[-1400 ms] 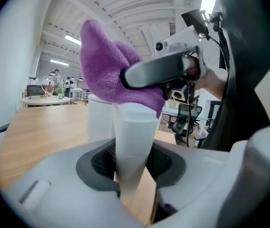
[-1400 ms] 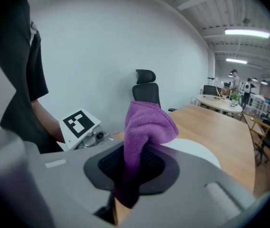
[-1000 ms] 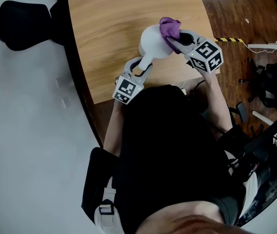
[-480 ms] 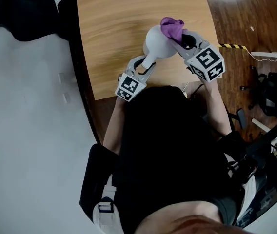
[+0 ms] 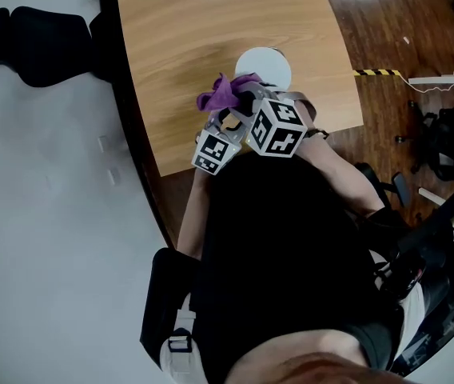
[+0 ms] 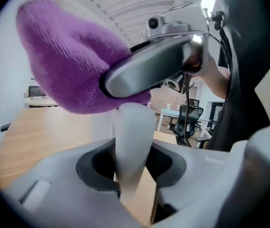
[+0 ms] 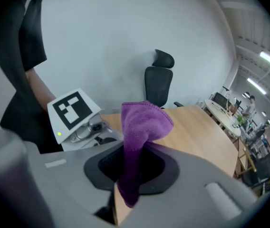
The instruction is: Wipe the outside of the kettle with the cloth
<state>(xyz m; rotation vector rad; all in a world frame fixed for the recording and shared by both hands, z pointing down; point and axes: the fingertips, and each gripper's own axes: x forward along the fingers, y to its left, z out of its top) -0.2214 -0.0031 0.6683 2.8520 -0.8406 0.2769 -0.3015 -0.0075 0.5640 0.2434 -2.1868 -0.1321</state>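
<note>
The white kettle (image 5: 264,65) stands on the wooden table (image 5: 179,30) near its front edge. My left gripper (image 5: 228,122) is shut on the kettle's white handle (image 6: 132,141), which runs up between its jaws. My right gripper (image 5: 241,102) is shut on the purple cloth (image 5: 225,93), with the cloth bunched over the handle just left of the kettle's body. In the left gripper view the cloth (image 6: 68,65) hangs close above the handle, with a right-gripper finger (image 6: 149,72) across it. In the right gripper view the cloth (image 7: 139,127) sticks up from the jaws beside the left gripper's marker cube (image 7: 73,110).
A black office chair (image 5: 23,42) stands left of the table, also seen as a chair (image 7: 158,82) in the right gripper view. Yellow-black tape (image 5: 379,73) marks the wood floor at the right. More chairs and gear (image 5: 443,142) crowd the right side.
My right gripper has swung the cloth from the kettle's far right side across to its near left, over the handle. The left gripper has stayed on the handle.
</note>
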